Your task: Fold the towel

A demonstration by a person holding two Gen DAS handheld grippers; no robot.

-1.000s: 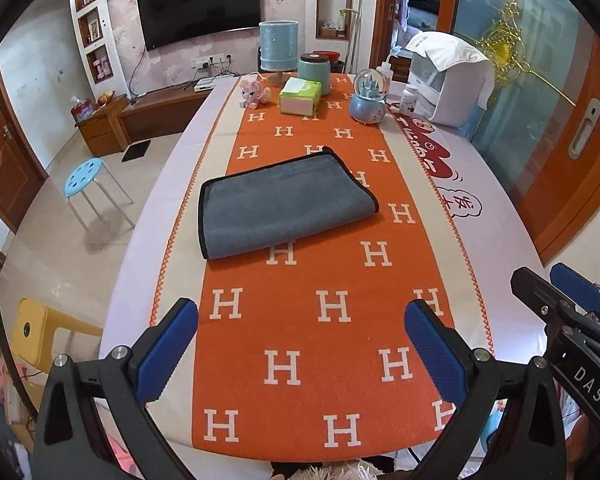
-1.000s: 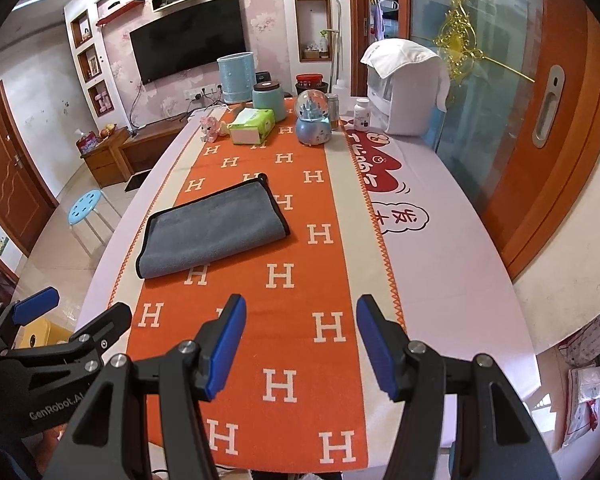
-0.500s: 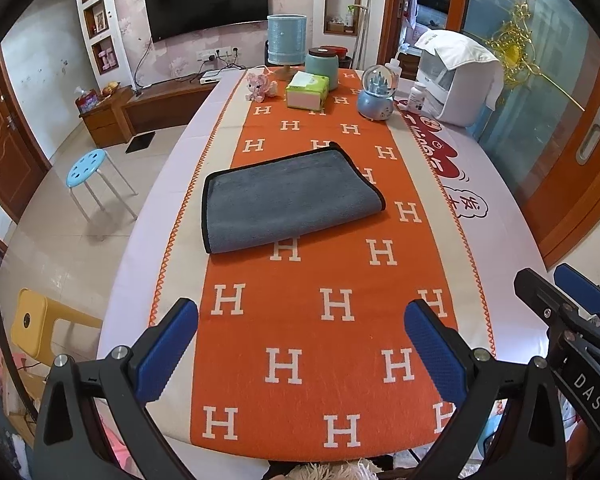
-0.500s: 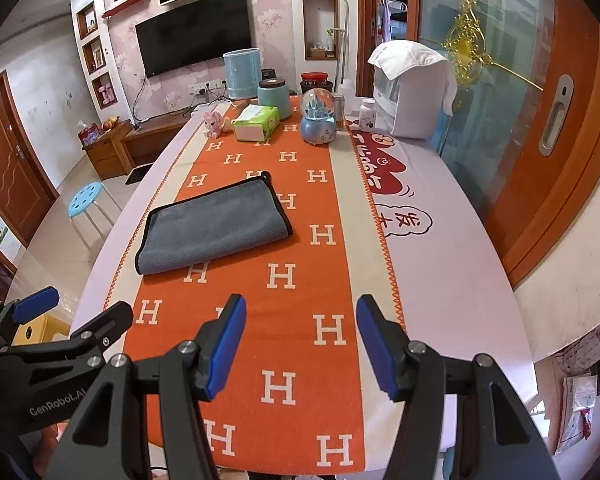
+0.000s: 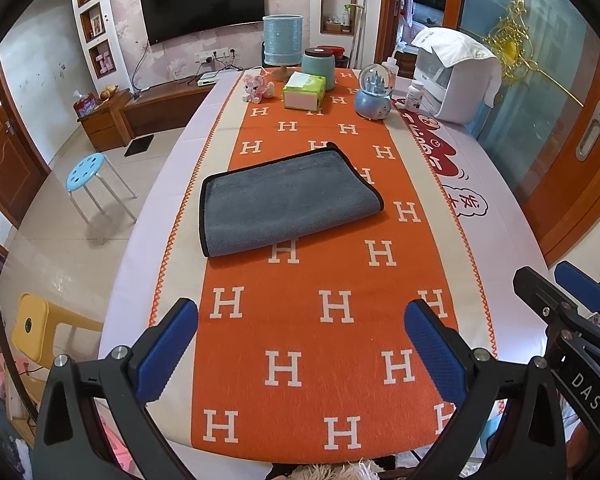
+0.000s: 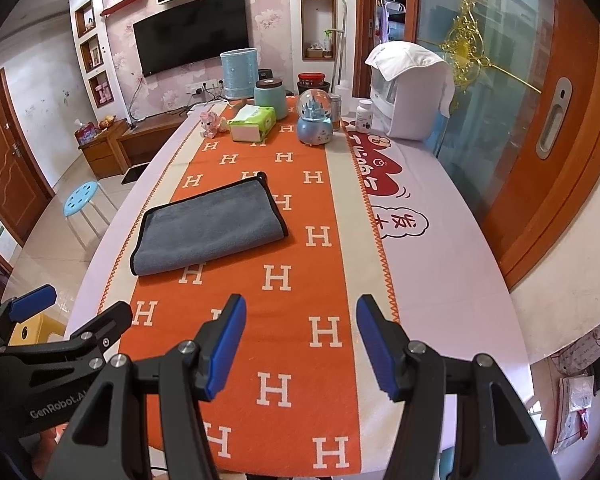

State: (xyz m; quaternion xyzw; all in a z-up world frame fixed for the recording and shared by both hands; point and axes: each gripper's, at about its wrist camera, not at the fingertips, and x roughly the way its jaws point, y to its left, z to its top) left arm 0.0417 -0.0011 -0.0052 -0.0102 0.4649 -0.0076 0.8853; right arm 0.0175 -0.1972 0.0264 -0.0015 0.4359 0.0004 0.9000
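Observation:
A grey towel with black edging [image 5: 288, 202] lies folded flat on the orange H-patterned runner [image 5: 332, 304]; it also shows in the right wrist view [image 6: 210, 228]. My left gripper [image 5: 300, 312] is open and empty above the table's near end, well short of the towel. My right gripper [image 6: 300, 312] is open and empty, also near the front edge, to the right of the towel. Each gripper appears at the edge of the other's view.
At the table's far end stand a tissue box [image 5: 304, 90], a teal jar [image 5: 319, 63], a blue lamp [image 5: 283, 40], a snow globe [image 5: 374, 92], a pink toy [image 5: 256, 88] and a white appliance [image 5: 456, 76]. A blue stool [image 5: 86, 168] stands on the floor at left.
Both grippers have drawn back and risen slightly, so the towel sits a little farther away. The towel has not moved. Both stay open.

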